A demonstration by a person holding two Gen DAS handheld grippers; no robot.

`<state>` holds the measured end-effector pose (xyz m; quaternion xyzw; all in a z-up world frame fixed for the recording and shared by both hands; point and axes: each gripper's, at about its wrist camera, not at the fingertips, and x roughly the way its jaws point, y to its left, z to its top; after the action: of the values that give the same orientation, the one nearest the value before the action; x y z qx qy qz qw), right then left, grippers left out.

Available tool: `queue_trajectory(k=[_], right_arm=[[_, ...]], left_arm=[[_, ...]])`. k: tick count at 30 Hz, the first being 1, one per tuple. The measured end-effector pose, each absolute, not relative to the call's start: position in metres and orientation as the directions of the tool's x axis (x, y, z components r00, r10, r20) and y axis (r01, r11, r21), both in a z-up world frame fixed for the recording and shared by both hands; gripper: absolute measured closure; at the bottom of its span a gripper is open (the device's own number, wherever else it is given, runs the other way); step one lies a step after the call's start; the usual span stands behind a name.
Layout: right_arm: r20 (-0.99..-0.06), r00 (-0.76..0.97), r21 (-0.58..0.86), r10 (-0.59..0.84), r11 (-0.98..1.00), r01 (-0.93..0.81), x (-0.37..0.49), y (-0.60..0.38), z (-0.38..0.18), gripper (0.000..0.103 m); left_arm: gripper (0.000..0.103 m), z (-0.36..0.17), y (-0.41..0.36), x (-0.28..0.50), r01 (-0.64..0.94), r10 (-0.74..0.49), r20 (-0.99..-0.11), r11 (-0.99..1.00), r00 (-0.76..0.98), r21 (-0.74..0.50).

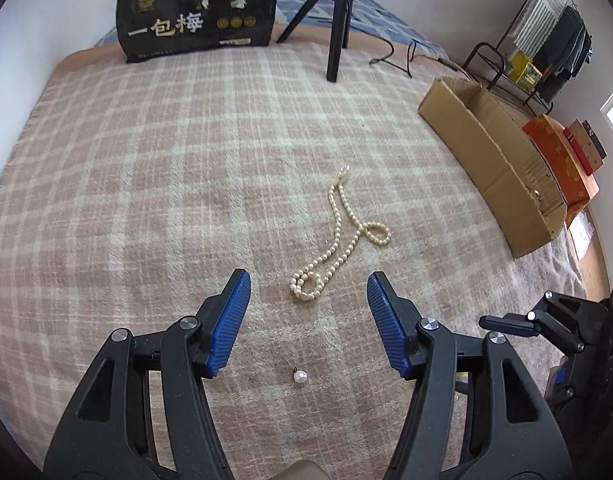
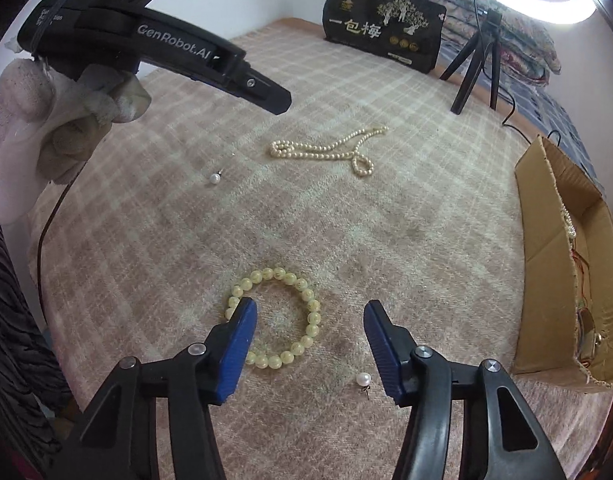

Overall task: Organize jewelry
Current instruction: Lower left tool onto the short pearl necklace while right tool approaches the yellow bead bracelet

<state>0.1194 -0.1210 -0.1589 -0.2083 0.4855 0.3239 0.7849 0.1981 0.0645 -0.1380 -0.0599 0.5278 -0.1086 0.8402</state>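
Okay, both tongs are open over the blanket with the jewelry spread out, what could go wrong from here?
1. The pearl earring near the right tongs is tiny with a thin post; it could slip from the blue pads or sink into the fuzzy blanket.
2. The pearl necklace lies looped; grabbing one strand with the left tongs may let it dangle and snag the cardboard box rim.
3. The beaded bracelet partly sits under the right tongs' left finger, so closing may pinch it unintentionally.

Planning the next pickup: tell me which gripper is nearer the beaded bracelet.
Right. The right gripper hangs open just over the beaded bracelet, one fingertip overlapping its ring. The left gripper faces the pearl necklace, farther away.
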Motion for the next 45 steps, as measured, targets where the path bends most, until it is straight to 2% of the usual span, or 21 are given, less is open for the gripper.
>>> queue_trajectory(k=[6, 11, 17, 19, 21, 22, 23, 26, 35, 38, 45], right_arm=[[-0.903, 0.296, 0.003, 0.313, 0.693, -0.721, 0.122, -0.119, -0.162, 0.047], [-0.906, 0.287, 0.003, 0.312, 0.682, -0.731, 0.123, -0.115, -0.164, 0.052], [-0.911, 0.280, 0.005, 0.304, 0.687, -0.727, 0.126, -0.117, -0.168, 0.053], [-0.910, 0.279, 0.008, 0.305, 0.687, -0.727, 0.127, -0.117, -0.168, 0.053], [-0.910, 0.280, 0.007, 0.306, 0.688, -0.726, 0.127, -0.118, -0.168, 0.053], [-0.909, 0.281, 0.009, 0.309, 0.688, -0.726, 0.127, -0.118, -0.167, 0.054], [-0.908, 0.280, 0.011, 0.311, 0.688, -0.726, 0.128, -0.118, -0.167, 0.054], [-0.910, 0.278, 0.009, 0.308, 0.683, -0.730, 0.129, -0.117, -0.169, 0.057], [-0.914, 0.271, 0.001, 0.301, 0.671, -0.741, 0.128, -0.114, -0.172, 0.059], [-0.914, 0.271, 0.004, 0.303, 0.673, -0.739, 0.128, -0.113, -0.172, 0.060], [-0.916, 0.266, 0.007, 0.302, 0.673, -0.739, 0.129, -0.113, -0.173, 0.060]], left_arm=[[0.041, -0.148, 0.049, 0.202, 0.174, -0.256, -0.882, 0.964, 0.395, -0.201], [0.041, -0.154, 0.035, 0.207, 0.210, -0.225, -0.890, 0.966, 0.397, -0.150], [0.041, -0.163, 0.023, 0.217, 0.231, -0.179, -0.898, 0.969, 0.402, -0.090], [0.046, -0.163, 0.024, 0.219, 0.220, -0.181, -0.896, 0.971, 0.405, -0.097], [0.046, -0.161, 0.026, 0.222, 0.209, -0.182, -0.891, 0.973, 0.416, -0.101], [0.051, -0.161, 0.026, 0.223, 0.205, -0.171, -0.891, 0.975, 0.421, -0.090], [0.060, -0.163, 0.026, 0.225, 0.200, -0.152, -0.893, 0.977, 0.424, -0.071], [0.067, -0.167, 0.026, 0.228, 0.192, -0.123, -0.895, 0.980, 0.429, -0.042], [0.071, -0.176, 0.024, 0.233, 0.221, -0.117, -0.903, 0.975, 0.414, -0.026], [0.077, -0.177, 0.024, 0.234, 0.228, -0.118, -0.903, 0.973, 0.414, -0.022], [0.077, -0.181, 0.015, 0.232, 0.266, -0.118, -0.910, 0.964, 0.399, -0.008]])
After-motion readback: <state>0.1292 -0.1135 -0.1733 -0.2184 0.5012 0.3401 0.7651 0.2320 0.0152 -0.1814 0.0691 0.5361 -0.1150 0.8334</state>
